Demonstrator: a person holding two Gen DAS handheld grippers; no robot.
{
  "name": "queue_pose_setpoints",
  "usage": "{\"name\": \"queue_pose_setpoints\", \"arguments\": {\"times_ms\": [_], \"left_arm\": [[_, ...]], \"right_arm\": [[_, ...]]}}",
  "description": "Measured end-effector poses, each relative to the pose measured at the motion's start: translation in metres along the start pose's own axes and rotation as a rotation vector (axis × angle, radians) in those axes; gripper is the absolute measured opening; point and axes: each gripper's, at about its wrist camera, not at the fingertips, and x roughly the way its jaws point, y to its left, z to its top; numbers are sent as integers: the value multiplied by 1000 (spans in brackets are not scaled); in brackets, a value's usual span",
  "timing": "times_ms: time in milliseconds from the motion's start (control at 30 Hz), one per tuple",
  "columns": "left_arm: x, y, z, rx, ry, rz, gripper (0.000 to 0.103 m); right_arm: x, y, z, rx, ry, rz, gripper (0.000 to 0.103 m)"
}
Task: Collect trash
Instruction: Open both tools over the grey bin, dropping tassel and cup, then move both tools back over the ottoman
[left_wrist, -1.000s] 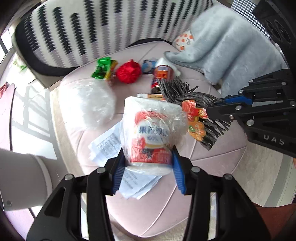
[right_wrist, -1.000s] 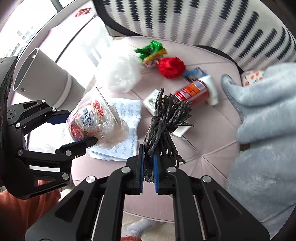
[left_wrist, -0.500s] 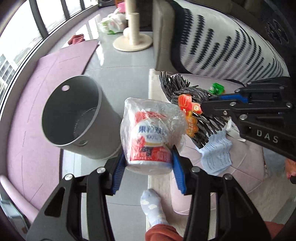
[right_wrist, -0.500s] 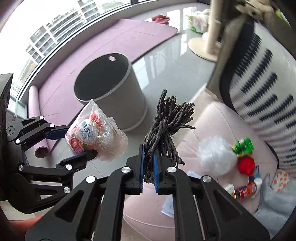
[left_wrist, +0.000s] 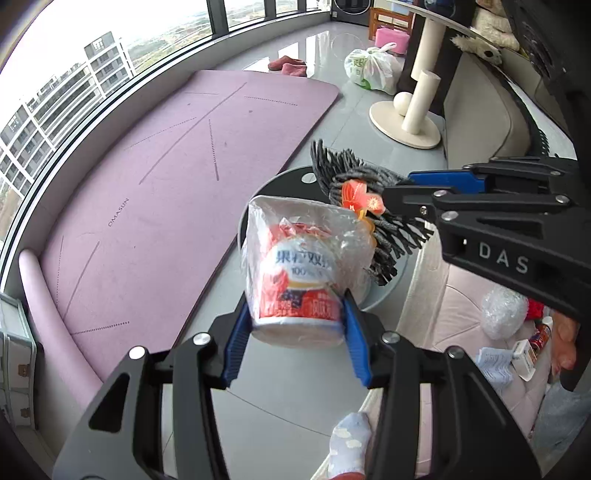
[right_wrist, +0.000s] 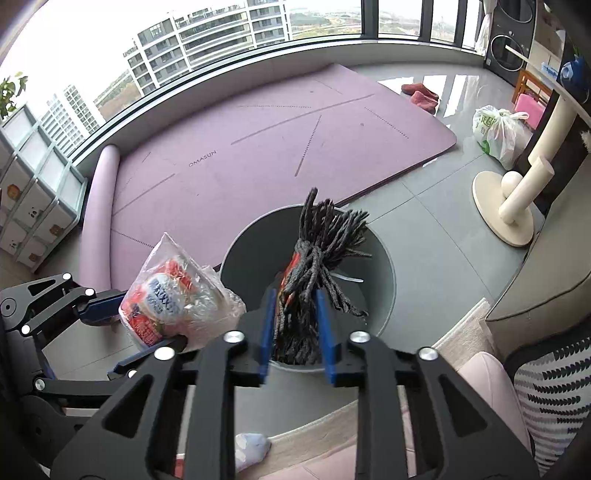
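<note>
Left gripper (left_wrist: 297, 314): jaws set wide and clamped on the base of a plastic-wrapped cup (left_wrist: 299, 273), held upright in the air just short of the grey bin (right_wrist: 251, 251). Reads "100%" on the cup's red-and-white label under a row of Chinese characters, partly hidden by creases in the film. Looks light and thin-walled, likely to buckle under a hard squeeze. Loose, glossy wrap probably slides over the cup, so the low hold on the stiffer base seems the right place.

Right gripper (right_wrist: 295, 306): jaws moderately parted with a dark yarn bundle (right_wrist: 325, 236) standing between the blue pads, directly above the bin's mouth. Cannot tell whether pinched or already slack. Soft, limp and light by the look of it, and easy to snag on a pad by a stray strand. Best taken at the bound middle, where the cords are gathered. Carries a small red and gold tag (left_wrist: 360, 195), too small to read.

Shows "DAS" on the side of the right gripper in the left wrist view, and "OMASUN" printed on the purple mat (left_wrist: 166, 184) behind the bin.

Leaves more to collect on the pink pouf (left_wrist: 454, 314): a wad of clear film (left_wrist: 504, 314), a printed paper slip (left_wrist: 493, 363) and small packets, print illegible.
</note>
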Motion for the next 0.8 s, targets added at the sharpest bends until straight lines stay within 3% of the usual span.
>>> {"name": "queue_pose_setpoints", "arguments": {"times_ms": [67,367,433,533,800], "left_arm": [[8,6,5,-23,0,9,47],[42,-1,24,-58,-7,15,50],[46,-8,28,-42,-9,22,60],[41,-18,30,-16,-37,34,69],[17,-58,7,71,-19,16,69]], "right_arm": [[5,-7,5,7,-9,-18,52],[7,-26,-3,16,36,-45,52],[4,-29,-11,25,45,-50,52],[-1,-35,-25,49,53,-58,52],[-23,-57,-65,145,35,-86,52]]}}
